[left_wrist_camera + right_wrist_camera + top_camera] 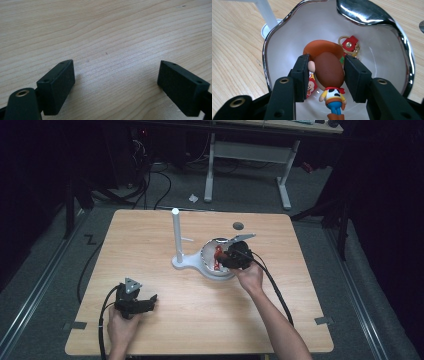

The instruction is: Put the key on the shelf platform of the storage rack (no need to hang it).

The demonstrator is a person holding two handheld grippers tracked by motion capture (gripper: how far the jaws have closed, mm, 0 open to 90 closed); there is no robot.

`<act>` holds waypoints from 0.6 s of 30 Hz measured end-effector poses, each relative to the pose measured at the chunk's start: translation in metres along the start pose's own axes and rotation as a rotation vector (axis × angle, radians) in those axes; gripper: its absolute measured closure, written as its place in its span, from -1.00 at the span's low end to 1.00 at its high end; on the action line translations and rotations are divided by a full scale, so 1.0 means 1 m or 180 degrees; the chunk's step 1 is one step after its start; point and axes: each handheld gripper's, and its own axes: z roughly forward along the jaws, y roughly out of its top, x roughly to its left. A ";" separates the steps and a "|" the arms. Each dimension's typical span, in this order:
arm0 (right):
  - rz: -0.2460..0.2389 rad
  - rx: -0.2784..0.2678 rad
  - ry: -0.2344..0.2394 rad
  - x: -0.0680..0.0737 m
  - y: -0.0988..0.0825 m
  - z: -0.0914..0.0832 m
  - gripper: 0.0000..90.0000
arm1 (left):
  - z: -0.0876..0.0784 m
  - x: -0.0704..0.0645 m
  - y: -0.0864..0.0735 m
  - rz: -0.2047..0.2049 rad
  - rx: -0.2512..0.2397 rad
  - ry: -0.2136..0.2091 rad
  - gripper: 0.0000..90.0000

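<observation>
**Fingers clamped on cowboy figure head inside white bowl**

Fingers (301,75) of the right gripper (327,75) are pressed against both sides of the brown-haired head of a small cowboy figure (329,75), so the figure is gripped by its head. The figure is seen from behind in the right gripper view: orange hat brim above the head, red neckerchief, cow-print vest, blue trousers. It is located inside a white bowl (287,32) with a wavy chrome rim. A red keyring tab with a gold clasp (349,44) is seen behind the hat, lying in the bowl. A red printed item (310,83) is partly hidden beside the left jaw. A shiny metal spoon-like piece (362,11) is laid over the far rim.

In the high view the bowl (212,270) is placed near the table centre, touching the base of a white upright post (176,232). The right gripper (231,259) is held over the bowl by the right hand (251,277).

The left gripper (137,304) is held by the left hand (120,327) near the front left of the wooden table (200,320), well apart from the bowl. Its jaws are spread wide over bare wood, nothing between them.
</observation>
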 end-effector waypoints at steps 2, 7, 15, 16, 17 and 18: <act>-0.0014 0.0021 -0.0008 0.001 0.000 0.001 0.25 | 0.000 0.000 0.000 0.0000 0.0000 0.0000 -0.67; 0.0012 0.0015 0.0071 0.000 0.000 0.001 0.12 | 0.000 0.000 0.000 0.0000 0.0000 0.0000 -0.67; -0.0009 -0.0059 0.0090 -0.002 0.000 -0.013 0.09 | 0.000 0.000 0.000 0.0000 0.0000 0.0001 -0.67; 0.0008 -0.0066 0.0086 -0.002 0.000 -0.015 0.09 | 0.000 0.000 0.000 0.0000 0.0001 0.0001 -0.67; -0.0012 -0.0104 0.0085 -0.004 0.000 -0.019 0.09 | 0.000 0.000 0.000 0.0001 0.0001 0.0000 -0.67; -0.0017 -0.0112 0.0078 -0.004 0.000 -0.021 0.09 | 0.000 0.000 0.000 0.0000 0.0000 0.0000 -0.67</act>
